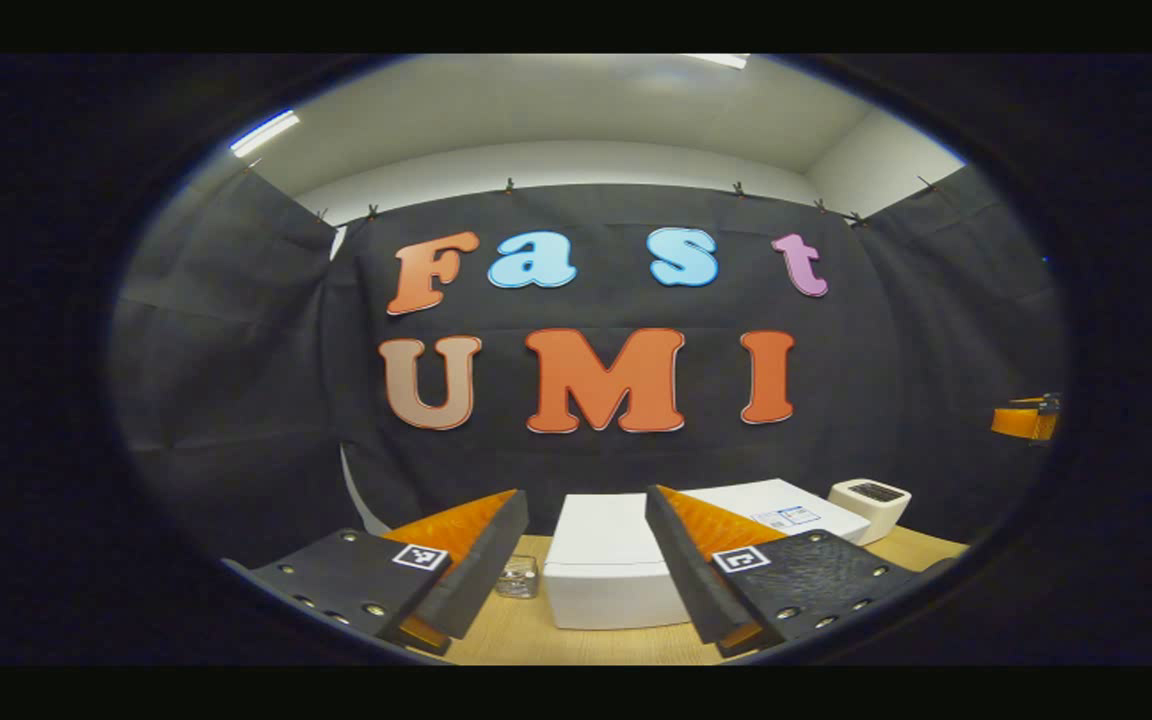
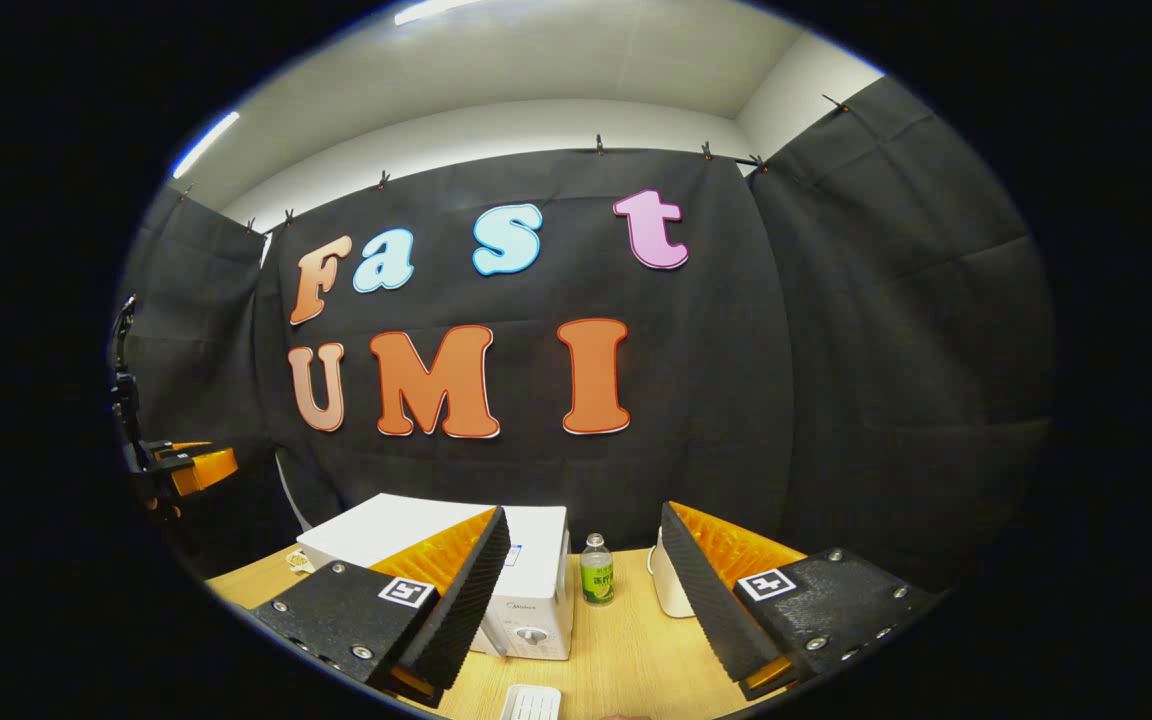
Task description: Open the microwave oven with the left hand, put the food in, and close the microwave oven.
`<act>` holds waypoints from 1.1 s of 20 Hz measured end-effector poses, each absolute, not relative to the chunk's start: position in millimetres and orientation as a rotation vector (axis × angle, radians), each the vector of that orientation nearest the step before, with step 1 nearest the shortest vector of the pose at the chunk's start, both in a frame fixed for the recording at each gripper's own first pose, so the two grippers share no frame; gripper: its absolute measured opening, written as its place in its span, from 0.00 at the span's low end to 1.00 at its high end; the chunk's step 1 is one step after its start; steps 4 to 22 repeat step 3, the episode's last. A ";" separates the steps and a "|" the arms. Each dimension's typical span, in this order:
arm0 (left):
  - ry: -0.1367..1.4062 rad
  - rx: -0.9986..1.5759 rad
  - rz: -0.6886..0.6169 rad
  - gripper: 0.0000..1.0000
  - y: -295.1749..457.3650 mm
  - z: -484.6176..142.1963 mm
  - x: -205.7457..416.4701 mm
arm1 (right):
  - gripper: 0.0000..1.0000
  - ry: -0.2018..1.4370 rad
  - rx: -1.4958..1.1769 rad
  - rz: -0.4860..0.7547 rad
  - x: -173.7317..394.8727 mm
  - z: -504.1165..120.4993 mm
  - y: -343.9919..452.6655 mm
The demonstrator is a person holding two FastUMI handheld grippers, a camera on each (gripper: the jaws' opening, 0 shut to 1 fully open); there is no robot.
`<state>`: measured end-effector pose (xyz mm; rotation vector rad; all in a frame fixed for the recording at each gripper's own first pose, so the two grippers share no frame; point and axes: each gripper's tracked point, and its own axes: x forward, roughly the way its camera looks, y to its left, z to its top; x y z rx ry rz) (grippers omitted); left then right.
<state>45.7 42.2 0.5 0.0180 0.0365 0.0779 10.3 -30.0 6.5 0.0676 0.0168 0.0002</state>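
The white microwave (image 2: 536,590) stands on the wooden table (image 2: 626,650) with its door closed and a round knob (image 2: 533,635) low on its front. My right gripper (image 2: 584,510) is open and held back from it, with nothing between the fingers. In the left gripper view a white box (image 1: 606,565) lies beyond my open left gripper (image 1: 586,495), and a flat white top with a sticker (image 1: 781,505) sits behind it to the right. I cannot tell which of these two is the microwave. A small white ribbed item (image 2: 531,703) lies at the table's near edge.
A small bottle with a green label (image 2: 596,570) stands right of the microwave, beside a small white appliance (image 2: 671,590) (image 1: 871,505). A little glass jar (image 1: 516,577) sits left of the white box. The other gripper shows far off in each view (image 1: 1026,418) (image 2: 191,465).
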 end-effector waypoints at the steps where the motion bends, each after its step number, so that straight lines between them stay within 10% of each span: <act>1: 0.049 0.001 0.074 0.87 44.6 1.3 42.0 | 0.94 0.020 0.067 0.005 9.9 6.2 -26.9; 22: 0.077 -0.033 0.069 0.91 50.4 1.1 37.0 | 0.95 0.033 0.080 0.022 9.5 3.5 -19.5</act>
